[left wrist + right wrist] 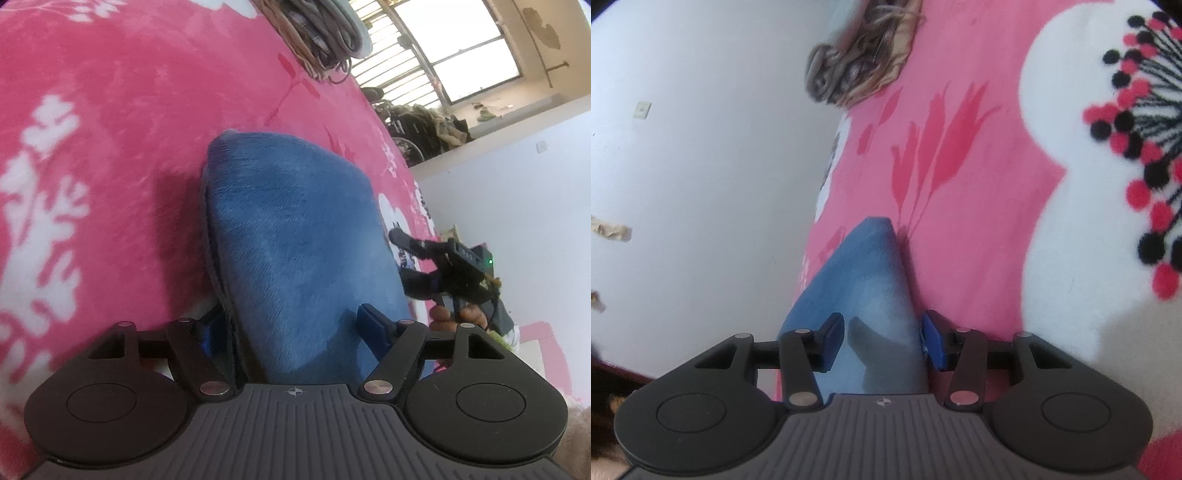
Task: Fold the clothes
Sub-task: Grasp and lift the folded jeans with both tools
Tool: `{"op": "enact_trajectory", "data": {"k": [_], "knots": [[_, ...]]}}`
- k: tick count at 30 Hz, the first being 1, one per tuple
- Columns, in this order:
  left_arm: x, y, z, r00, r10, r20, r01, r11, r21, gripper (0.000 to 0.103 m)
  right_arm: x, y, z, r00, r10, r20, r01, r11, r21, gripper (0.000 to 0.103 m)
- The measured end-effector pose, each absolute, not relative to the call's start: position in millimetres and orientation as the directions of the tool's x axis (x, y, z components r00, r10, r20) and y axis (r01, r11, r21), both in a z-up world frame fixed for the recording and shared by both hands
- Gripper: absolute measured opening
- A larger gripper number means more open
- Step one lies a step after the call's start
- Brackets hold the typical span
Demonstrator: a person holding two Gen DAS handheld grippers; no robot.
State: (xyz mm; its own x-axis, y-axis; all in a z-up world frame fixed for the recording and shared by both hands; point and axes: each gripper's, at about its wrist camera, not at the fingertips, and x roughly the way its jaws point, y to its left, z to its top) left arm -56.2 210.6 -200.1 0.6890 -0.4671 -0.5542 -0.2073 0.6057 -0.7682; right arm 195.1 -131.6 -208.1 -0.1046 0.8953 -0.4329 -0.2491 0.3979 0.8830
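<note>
A folded blue fleece garment (295,236) lies on a pink blanket (122,122) with white flower shapes; every place below is given from this garment. In the left wrist view it fills the middle as a rounded, thick bundle with its layered edge along its left side.

The left gripper (295,325) straddles the garment's near end: one blue-padded finger sits at the layered left edge, the other rests on the fabric at the right, and the jaws stand wide apart with cloth between them, spread rather than pinching. In the right wrist view the right gripper (882,339) is likewise at the garment (864,280), its two blue pads parted, one on either side of the tapering blue fold, not clamped on it.

Just right of the garment in the left wrist view the right gripper (404,254) shows again, held by a hand (458,317).

Beyond the garment's far end, well apart, a heap of grey and tan clothes (321,33) lies at the blanket's edge. Further off to the garment's right are a white wall (517,199) and a barred window (443,48).
</note>
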Motion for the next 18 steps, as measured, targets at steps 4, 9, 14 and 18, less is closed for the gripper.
{"op": "enact_trajectory", "data": {"k": [4, 9, 14, 18], "knots": [[-43.4, 206.6, -199.6, 0.685, -0.475, -0.553, -0.187, 0.619, -0.763, 0.082, 186.5, -124.7, -204.0, -0.21, 0.865, -0.455, -0.288, 0.39, 0.875, 0.049], [-41.0, 207.9, -200.6, 0.68, -0.486, -0.548, -0.179, 0.615, -0.768, 0.082, 181.4, -118.6, -204.3, -0.289, 0.843, -0.453, -0.29, 0.374, 0.881, 0.049], [-34.9, 204.2, -201.7, 0.674, -0.491, -0.551, -0.175, 0.619, -0.766, 0.083, 177.7, -111.7, -206.5, -0.356, 0.826, -0.438, -0.281, 0.352, 0.893, 0.048], [-28.4, 199.1, -201.4, 0.672, -0.493, -0.553, -0.174, 0.621, -0.764, 0.09, 174.1, -100.6, -208.7, -0.356, 0.846, -0.396, -0.267, 0.314, 0.911, 0.047]]}}
